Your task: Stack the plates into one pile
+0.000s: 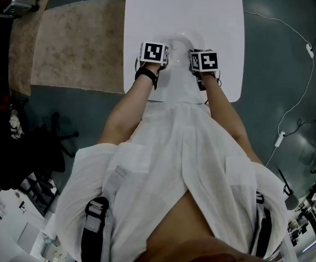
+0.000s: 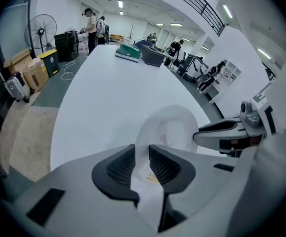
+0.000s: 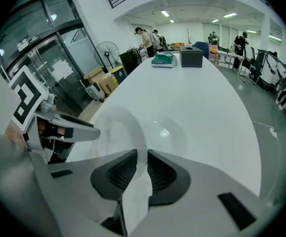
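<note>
The long white table (image 2: 108, 93) is bare for most of its length. The only things on it stand at the far end: a green flat thing (image 2: 128, 52) and a dark box (image 2: 152, 57), well apart from the work. Off the table's left side stand a fan (image 2: 41, 27) and cardboard boxes (image 2: 28, 72), with a rug (image 1: 81, 42) on the floor there. A white cable (image 1: 309, 49) trails across the floor on the right. People stand far off, beyond the far end. Nothing stands between the grippers and the open tabletop. The left gripper (image 2: 142, 149) has its ribbed pads pressed on the near rim of a pale plate (image 2: 170, 127), which runs up between the jaws. The right gripper (image 3: 142, 154) clamps the same plate from the opposite side, its pads tight on the rim too. Each gripper's tip shows at the plate's edge in the other's view, so the plate hangs between the two, over the near end of the table and about midway across its width. Just beyond it in the right gripper view, a faint round shape with a glint (image 3: 168, 132) lies on the tabletop. It looks like a second plate, though I cannot be sure. The table's near edge runs under the person's wrists. Both side edges lie well clear of the grippers, and the way ahead is open.
</note>
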Available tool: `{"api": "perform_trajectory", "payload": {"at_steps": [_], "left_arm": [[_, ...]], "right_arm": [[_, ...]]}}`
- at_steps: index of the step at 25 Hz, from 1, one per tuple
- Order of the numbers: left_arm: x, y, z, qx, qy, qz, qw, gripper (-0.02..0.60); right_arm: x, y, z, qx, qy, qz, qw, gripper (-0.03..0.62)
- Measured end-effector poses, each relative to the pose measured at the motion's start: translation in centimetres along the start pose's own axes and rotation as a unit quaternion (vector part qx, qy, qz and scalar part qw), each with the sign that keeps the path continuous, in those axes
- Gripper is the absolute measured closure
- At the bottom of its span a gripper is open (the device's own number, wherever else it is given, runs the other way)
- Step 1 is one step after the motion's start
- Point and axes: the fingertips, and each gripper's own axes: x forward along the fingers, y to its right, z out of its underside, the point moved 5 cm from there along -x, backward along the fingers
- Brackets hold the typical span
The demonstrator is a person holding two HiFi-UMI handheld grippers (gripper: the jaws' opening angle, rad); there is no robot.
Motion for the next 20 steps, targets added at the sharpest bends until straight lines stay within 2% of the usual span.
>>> {"api": "perform_trajectory", "payload": {"at_steps": [4,10,16,20], "left_arm": [[1.8,1.7,-1.9,0.0,-0.014,0.022,0.9997,0.487],[3.6,3.0,-4.5,0.003,-0.015,0.024,0.9996,0.489],[4.5,3.4,-4.7,-0.007,-0.015,0.03,0.9994,0.489],[5.1,3.5,-4.8,0.006,-0.013,0.03,0.9994,0.489]], "right_arm": [[-0.3,2.9,-0.5,0.024,0.0,0.009,1.0,0.511],[-0.1,5.7,-1.1,0.062,0.002,0.012,0.998,0.51],[0.2,6.7,-0.7,0.077,0.0,0.014,0.997,0.505],[0.5,7.1,-0.8,0.077,0.002,0.019,0.997,0.503]]}}
